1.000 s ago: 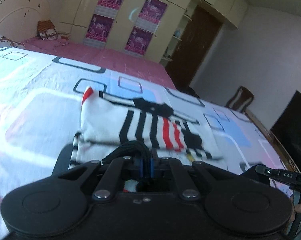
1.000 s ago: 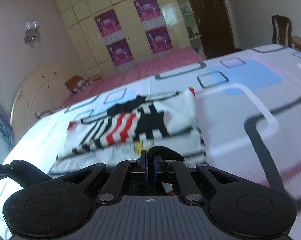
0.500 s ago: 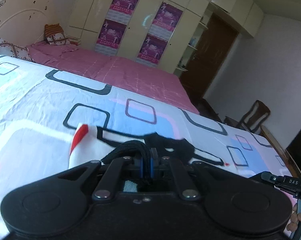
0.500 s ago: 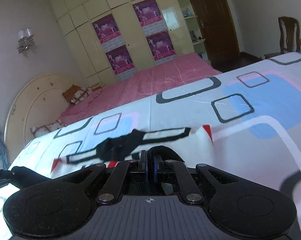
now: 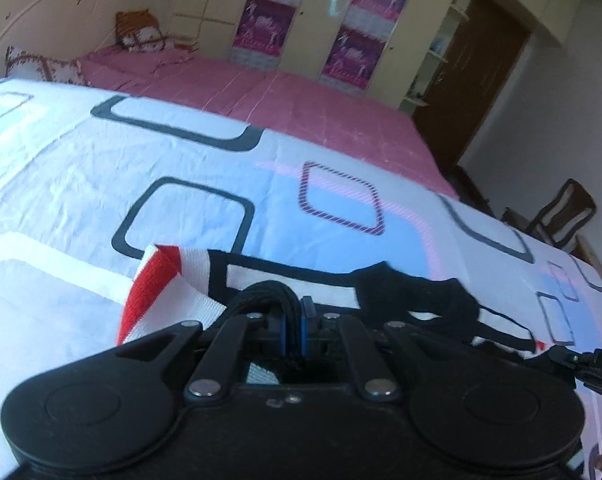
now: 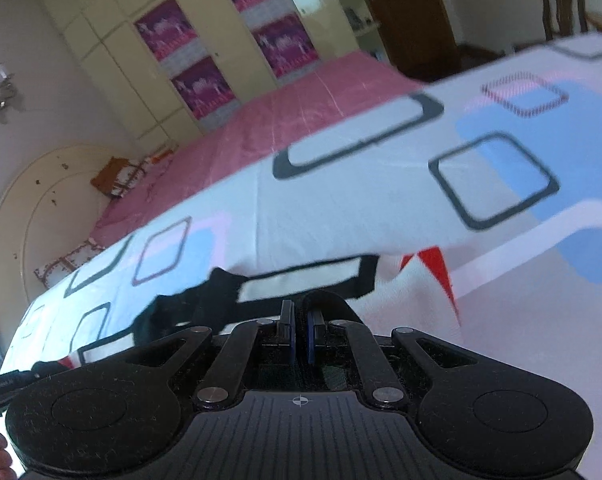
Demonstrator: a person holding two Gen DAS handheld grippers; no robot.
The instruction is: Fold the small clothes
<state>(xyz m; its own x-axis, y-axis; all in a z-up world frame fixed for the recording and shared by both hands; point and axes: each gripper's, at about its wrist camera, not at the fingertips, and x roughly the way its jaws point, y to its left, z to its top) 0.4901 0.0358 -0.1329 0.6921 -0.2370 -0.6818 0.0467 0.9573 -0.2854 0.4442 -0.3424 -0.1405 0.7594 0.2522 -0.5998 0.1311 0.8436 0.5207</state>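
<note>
The small white knitted garment with black bars and red stripes [image 5: 181, 280] lies on the bed, stretched between my two grippers just ahead of them. Its black collar part [image 5: 429, 292] bunches along the upper edge; a red-striped corner [image 6: 437, 272] sticks out on the right wrist view. My left gripper [image 5: 295, 312] has its fingers [image 5: 309, 312] closed on the garment's black edge; my right gripper [image 6: 299, 326] has its fingers [image 6: 288, 326] closed likewise on that garment. Each gripper's black body hides the cloth nearest me. Beneath lies the white bed sheet printed with black rounded squares and blue patches [image 5: 81, 168]. Beyond it, a pink bedspread [image 5: 301, 108], patterned pillows [image 5: 41, 70] by the cream curved headboard [image 5: 33, 16], cream wardrobes with purple posters [image 5: 269, 24], a brown door [image 5: 481, 76] and a wooden chair [image 5: 561, 216].
</note>
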